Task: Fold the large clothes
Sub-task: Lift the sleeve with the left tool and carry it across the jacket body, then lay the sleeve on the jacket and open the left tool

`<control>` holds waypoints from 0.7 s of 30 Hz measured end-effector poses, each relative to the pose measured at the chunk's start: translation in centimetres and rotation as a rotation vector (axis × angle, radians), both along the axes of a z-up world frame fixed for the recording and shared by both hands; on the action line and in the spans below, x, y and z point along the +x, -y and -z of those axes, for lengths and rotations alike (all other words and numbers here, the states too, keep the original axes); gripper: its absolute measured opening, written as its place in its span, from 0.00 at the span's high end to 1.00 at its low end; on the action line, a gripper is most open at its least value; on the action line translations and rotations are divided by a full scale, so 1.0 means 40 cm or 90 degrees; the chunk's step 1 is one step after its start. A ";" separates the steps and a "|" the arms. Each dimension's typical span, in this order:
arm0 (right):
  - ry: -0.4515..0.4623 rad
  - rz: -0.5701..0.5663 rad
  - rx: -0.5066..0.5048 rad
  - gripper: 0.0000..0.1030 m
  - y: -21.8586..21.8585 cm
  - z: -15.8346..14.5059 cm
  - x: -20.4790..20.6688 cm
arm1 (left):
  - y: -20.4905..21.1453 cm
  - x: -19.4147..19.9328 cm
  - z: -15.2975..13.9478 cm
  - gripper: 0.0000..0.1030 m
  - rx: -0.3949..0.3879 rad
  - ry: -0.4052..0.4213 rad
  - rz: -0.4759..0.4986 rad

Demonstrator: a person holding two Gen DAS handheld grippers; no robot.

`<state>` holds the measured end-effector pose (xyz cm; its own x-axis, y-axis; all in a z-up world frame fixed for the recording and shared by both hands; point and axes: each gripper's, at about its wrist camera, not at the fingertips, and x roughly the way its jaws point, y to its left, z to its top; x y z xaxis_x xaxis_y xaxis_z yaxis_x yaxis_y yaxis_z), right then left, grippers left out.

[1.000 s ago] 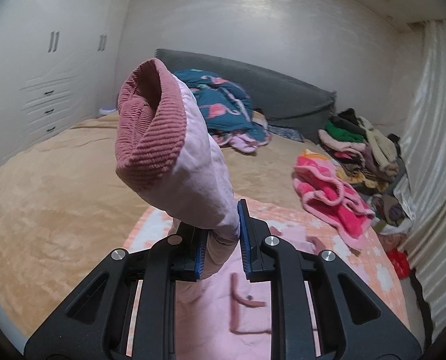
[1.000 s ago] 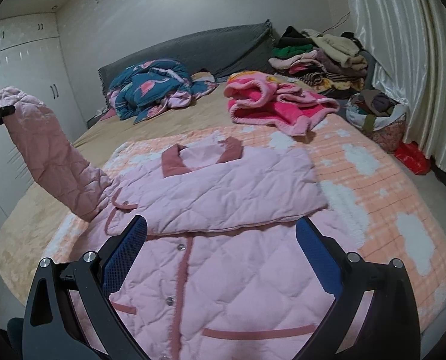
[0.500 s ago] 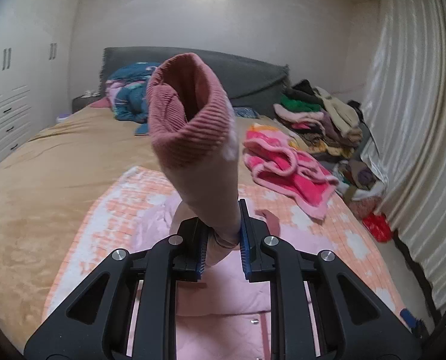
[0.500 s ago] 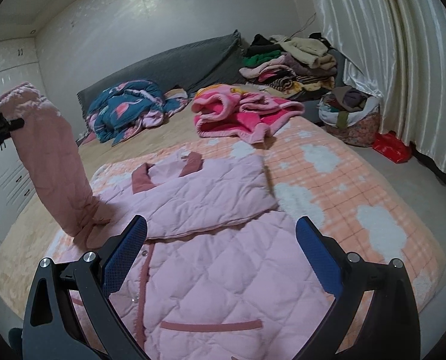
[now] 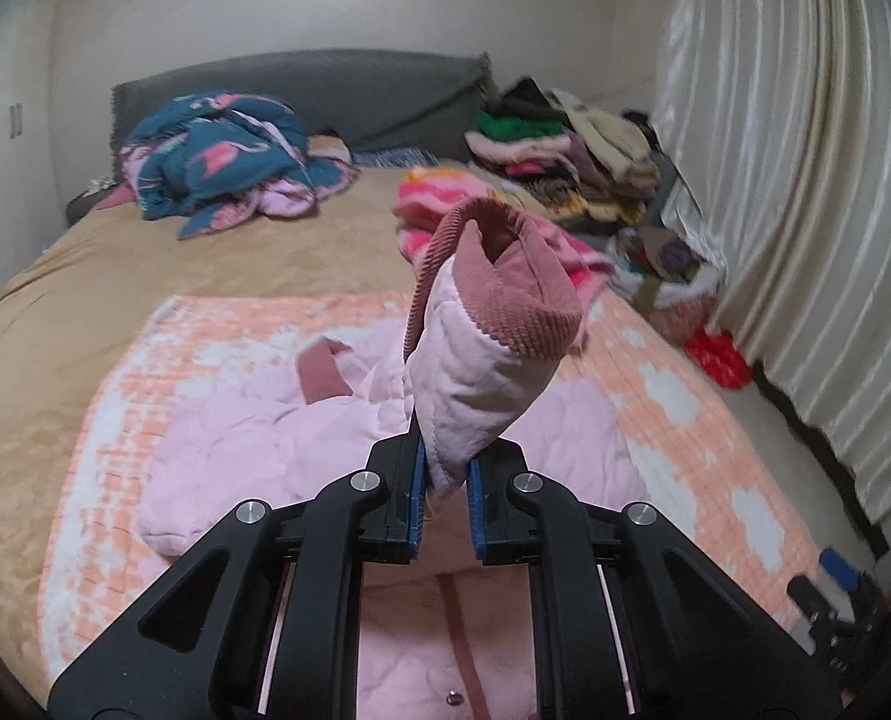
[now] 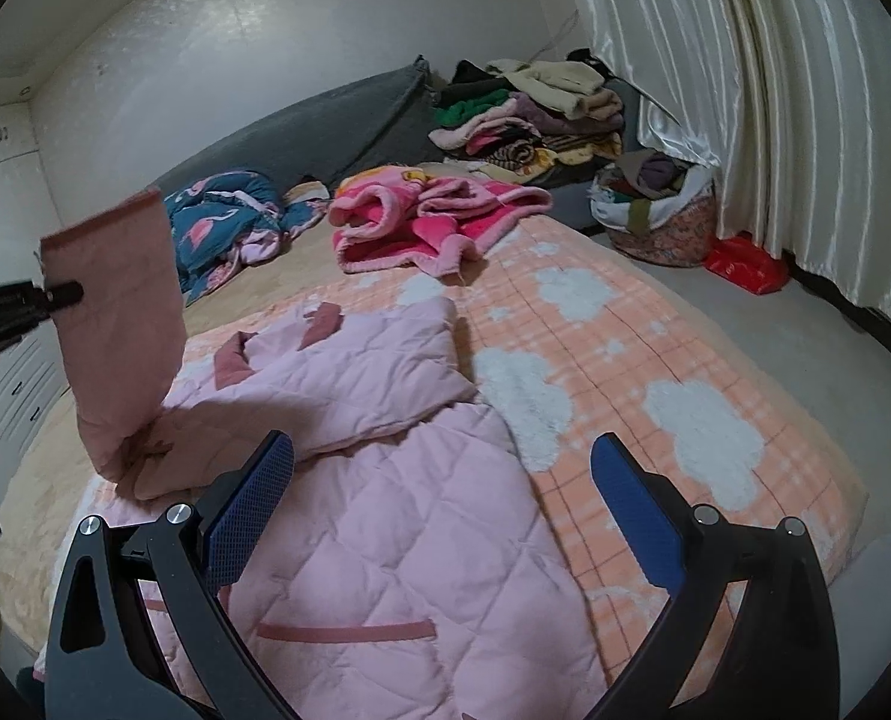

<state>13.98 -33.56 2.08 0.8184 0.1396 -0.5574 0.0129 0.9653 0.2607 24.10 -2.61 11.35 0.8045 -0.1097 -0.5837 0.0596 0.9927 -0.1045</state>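
A pink quilted jacket (image 6: 385, 516) lies front-up on an orange cloud-patterned blanket (image 6: 625, 360) on the bed, one sleeve folded across its chest (image 6: 349, 384). My left gripper (image 5: 445, 498) is shut on the other sleeve (image 5: 475, 384) near its dark pink corduroy cuff (image 5: 523, 300) and holds it up above the jacket (image 5: 253, 438). In the right wrist view the raised sleeve (image 6: 121, 324) stands at the left with the left gripper (image 6: 55, 297) on it. My right gripper (image 6: 439, 498) is open and empty, above the jacket's lower half.
A bright pink fleece garment (image 6: 433, 216) and a teal flamingo-print quilt (image 6: 223, 222) lie further up the bed. A clothes pile (image 6: 529, 114) is by the headboard, with a full bag (image 6: 655, 204) and curtains (image 6: 775, 90) at the right. Drawers (image 6: 19, 384) stand at the left.
My left gripper has carried the raised sleeve rightward, in over the jacket, and the sleeve now bends sharply at the shoulder. My right gripper stays open above the jacket's lower half.
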 end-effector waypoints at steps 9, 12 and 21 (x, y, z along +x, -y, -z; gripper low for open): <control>-0.025 0.019 0.009 0.04 0.039 0.041 0.014 | 0.114 0.014 0.131 0.95 0.041 -0.059 0.059; -0.026 0.026 0.012 0.04 0.054 0.046 0.015 | 0.142 0.017 0.179 0.95 0.052 -0.089 0.077; -0.040 0.030 0.017 0.04 0.069 0.071 0.032 | 0.223 0.020 0.276 0.83 0.105 -0.134 0.126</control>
<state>15.28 -36.32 -0.75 0.7875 0.1180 -0.6048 0.0750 0.9559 0.2841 24.88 -11.52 0.30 0.6367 -0.1410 -0.7581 0.2465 0.9688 0.0269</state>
